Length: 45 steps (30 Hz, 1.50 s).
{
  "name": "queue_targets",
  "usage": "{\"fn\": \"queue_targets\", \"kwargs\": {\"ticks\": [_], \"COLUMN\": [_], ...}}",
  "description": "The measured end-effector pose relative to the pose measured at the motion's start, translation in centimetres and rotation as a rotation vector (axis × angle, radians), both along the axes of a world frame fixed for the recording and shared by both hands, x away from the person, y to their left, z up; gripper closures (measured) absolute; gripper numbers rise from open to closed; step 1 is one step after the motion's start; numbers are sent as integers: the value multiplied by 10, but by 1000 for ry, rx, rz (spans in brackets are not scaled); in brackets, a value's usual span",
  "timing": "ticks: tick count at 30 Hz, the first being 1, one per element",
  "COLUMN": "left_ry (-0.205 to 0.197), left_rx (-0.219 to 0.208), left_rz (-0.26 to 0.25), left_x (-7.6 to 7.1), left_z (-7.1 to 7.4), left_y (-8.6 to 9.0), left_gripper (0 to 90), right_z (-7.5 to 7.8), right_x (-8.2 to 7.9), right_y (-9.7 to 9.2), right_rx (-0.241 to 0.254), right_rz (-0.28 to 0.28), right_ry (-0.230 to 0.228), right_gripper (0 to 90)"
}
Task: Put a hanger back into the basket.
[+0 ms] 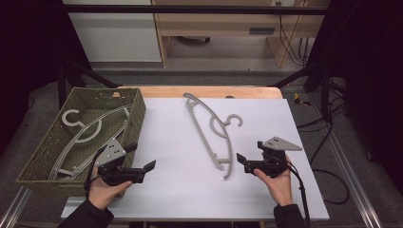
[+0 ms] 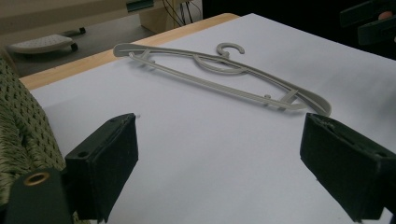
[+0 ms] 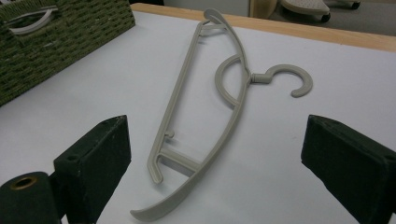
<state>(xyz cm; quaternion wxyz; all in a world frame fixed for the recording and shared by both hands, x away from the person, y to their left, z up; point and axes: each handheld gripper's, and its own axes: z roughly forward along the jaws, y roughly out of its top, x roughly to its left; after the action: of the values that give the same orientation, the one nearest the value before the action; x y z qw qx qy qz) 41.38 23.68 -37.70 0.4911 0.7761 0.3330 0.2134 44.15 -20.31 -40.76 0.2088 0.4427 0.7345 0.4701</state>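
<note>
1. A grey hanger (image 1: 212,134) lay flat on the white sheet (image 1: 180,190), near the middle of the table, its hook (image 1: 235,120) turned toward the right side.
2. The right gripper (image 1: 243,159) hovered just right of the hanger's near end, jaws spread wide with nothing between them; in the right gripper view the hanger (image 3: 205,112) ran up between the two pads (image 3: 95,163) without touching either.
3. The left gripper (image 1: 148,167) sat well left of the hanger, beside the basket (image 1: 43,147), jaws spread and empty; its own view showed the hanger (image 2: 219,77) farther off across bare sheet.
4. The woven green basket stood at the left table edge and held a second grey hanger (image 1: 83,135). Its near right corner stood close behind the left gripper.
5. Between the two grippers the sheet was open. The hanger's near tip lay well inside the front edge.
6. A wooden strip (image 1: 204,91) of tabletop showed beyond the sheet's far edge.
7. Cables (image 1: 328,156) trailed on the floor to the right; a cabinet (image 1: 114,33) and desk (image 1: 228,23) stood behind the table.
</note>
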Motion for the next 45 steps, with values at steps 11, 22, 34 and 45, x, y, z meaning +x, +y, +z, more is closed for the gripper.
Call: {"fn": "queue_targets", "kwargs": {"ticks": [11, 22, 34, 45], "left_ry": [-10, -20, -30, -31], "left_rx": [-7, -14, -29, -31], "left_rz": [2, 10, 22, 26], "left_x": [-1, -1, -3, -3], "left_z": [4, 7, 11, 13], "left_y": [3, 9, 15, 16], "left_gripper": [110, 107, 107, 107], "right_z": [-21, -46, -62, -66], "right_x": [23, 44, 52, 56], "right_y": [23, 42, 55, 59], "right_rx": [-78, -143, -227, -249], "right_rz": [-22, -35, -59, -92], "right_ry": [84, 153, 205, 224], "right_gripper": [171, 318, 548, 665]}}
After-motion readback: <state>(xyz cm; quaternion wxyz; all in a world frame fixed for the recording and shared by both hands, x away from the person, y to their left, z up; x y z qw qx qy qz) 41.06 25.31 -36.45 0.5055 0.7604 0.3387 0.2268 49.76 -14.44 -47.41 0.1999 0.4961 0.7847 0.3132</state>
